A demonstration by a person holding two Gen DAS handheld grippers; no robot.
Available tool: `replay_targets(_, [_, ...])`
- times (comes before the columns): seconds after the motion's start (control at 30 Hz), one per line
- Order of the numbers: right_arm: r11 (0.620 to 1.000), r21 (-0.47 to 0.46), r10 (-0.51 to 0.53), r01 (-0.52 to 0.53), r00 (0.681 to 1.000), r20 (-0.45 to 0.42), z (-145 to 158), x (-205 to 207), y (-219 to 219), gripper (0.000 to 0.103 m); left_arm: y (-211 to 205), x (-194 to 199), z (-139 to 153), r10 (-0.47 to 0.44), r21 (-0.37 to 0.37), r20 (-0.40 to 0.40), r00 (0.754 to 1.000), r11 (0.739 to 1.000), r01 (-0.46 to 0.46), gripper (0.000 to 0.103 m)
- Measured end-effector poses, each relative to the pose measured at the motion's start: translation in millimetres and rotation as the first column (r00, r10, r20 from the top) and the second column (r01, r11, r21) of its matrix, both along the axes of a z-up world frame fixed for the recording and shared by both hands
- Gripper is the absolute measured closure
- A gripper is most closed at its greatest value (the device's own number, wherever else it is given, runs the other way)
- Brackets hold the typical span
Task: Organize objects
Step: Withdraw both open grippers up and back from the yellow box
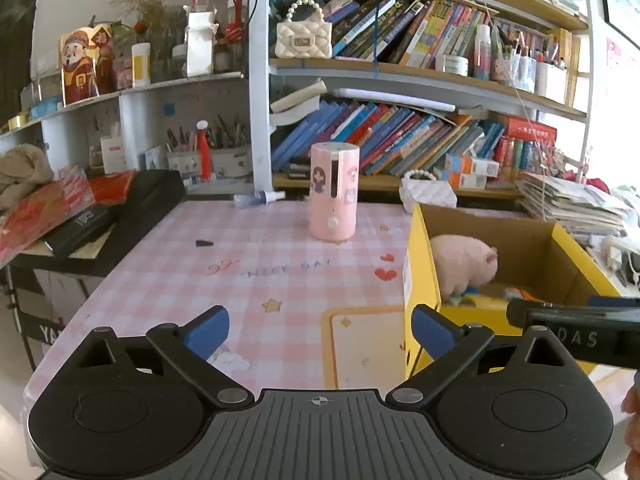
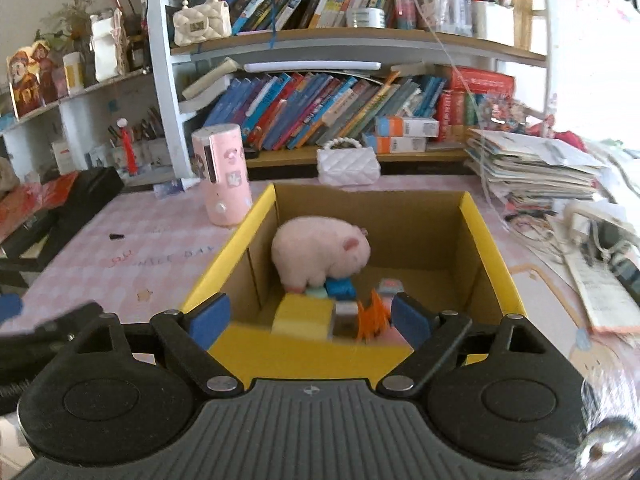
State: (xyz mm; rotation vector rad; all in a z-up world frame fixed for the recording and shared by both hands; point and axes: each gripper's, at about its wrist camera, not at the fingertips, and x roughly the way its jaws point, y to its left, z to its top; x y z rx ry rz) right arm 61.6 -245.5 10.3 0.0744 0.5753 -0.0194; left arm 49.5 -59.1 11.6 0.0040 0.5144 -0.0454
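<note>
Plush pig (image 2: 320,254) in box (image 2: 476,220) — cylinder (image 2: 222,176) left, purse (image 2: 348,164) behind

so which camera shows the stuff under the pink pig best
The right wrist view: it looks down into the yellow box, showing the pink plush pig on blocks. The left wrist view sees the pig from the side, the box wall hiding most blocks.

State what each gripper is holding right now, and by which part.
Nothing is held. The left gripper is open over the checked tablecloth; the right gripper is open at the cardboard box, its pads bare.

Blk ribbed gripper (image 1: 320,332) body, blue pads (image 1: 208,332) (silver screws).
</note>
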Motion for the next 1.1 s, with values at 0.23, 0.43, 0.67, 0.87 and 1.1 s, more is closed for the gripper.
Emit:
replay_targets(0.23, [0.997, 0.018, -0.073, 0.074, 0.996, -0.06, -14.0, -28.6, 11.2, 0.012, 8.1, -23.7, -3.6, -0.036, 0.026, -0.022, 0.999, 0.999, 0.037, 0.004])
replay_targets(0.43, [0.996, 0.005, -0.083, 0.084, 0.994, -0.067, -17.5, -51.9, 24.7, 0.007, 18.7, -42.2, -5.5, -0.039, 0.041, -0.03, 0.999, 0.998, 0.04, 0.004])
replay_targets(0.67, [0.997, -0.014, -0.078, 0.077, 0.995, -0.069, -16.7, -69.7, 41.7, 0.002, 26.9, -60.1, -7.3, -0.039, 0.06, -0.039, 0.998, 0.997, 0.042, 0.004])
replay_targets(0.87, [0.996, -0.047, -0.084, 0.08, 0.994, -0.075, -20.6, -85.5, 53.7, 0.0, 32.3, -70.9, -10.3, -0.037, 0.07, -0.049, 0.998, 0.997, 0.04, 0.004])
replay_targets(1.1, [0.994, -0.044, -0.106, 0.102, 0.99, -0.09, -28.7, -97.8, 57.1, 0.0, 33.1, -78.4, -15.3, -0.037, 0.09, -0.066, 0.997, 0.995, 0.043, 0.003])
